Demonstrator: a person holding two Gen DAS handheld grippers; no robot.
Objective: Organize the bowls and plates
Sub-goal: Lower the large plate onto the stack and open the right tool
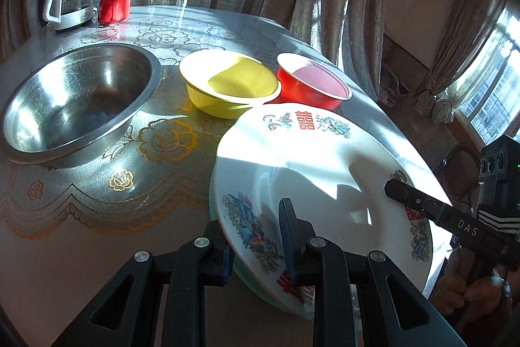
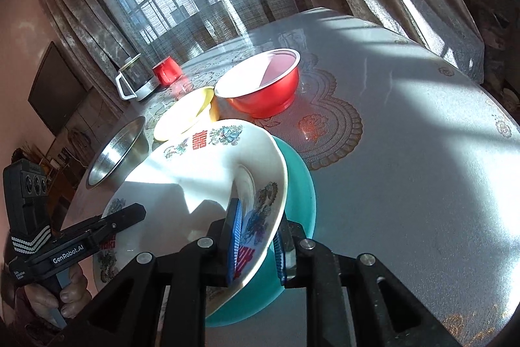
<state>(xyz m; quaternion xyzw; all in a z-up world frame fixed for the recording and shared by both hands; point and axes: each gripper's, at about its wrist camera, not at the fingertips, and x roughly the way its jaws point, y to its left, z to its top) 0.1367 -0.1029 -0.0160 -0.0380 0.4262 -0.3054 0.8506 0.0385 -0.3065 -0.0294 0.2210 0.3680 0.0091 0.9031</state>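
Note:
A white plate [image 1: 312, 158] with red characters and bird patterns is held tilted over a teal plate [image 2: 300, 181]. My left gripper [image 1: 256, 246] is shut on the white plate's near rim. My right gripper [image 2: 256, 246] is shut on its opposite rim; the teal plate lies just beneath. The white plate also shows in the right wrist view [image 2: 195, 178]. The right gripper appears in the left wrist view [image 1: 395, 187], the left one in the right wrist view [image 2: 136, 212]. A steel bowl [image 1: 78, 103], a yellow bowl [image 1: 227, 83] and a red bowl [image 1: 312, 83] stand behind.
A round table with a lace-patterned cloth [image 1: 123, 184] carries everything. A glass kettle [image 1: 70, 4] and a red mug [image 1: 113, 7] stand at the far edge by the curtained window. In the right wrist view the table's right side [image 2: 422, 152] is bare cloth.

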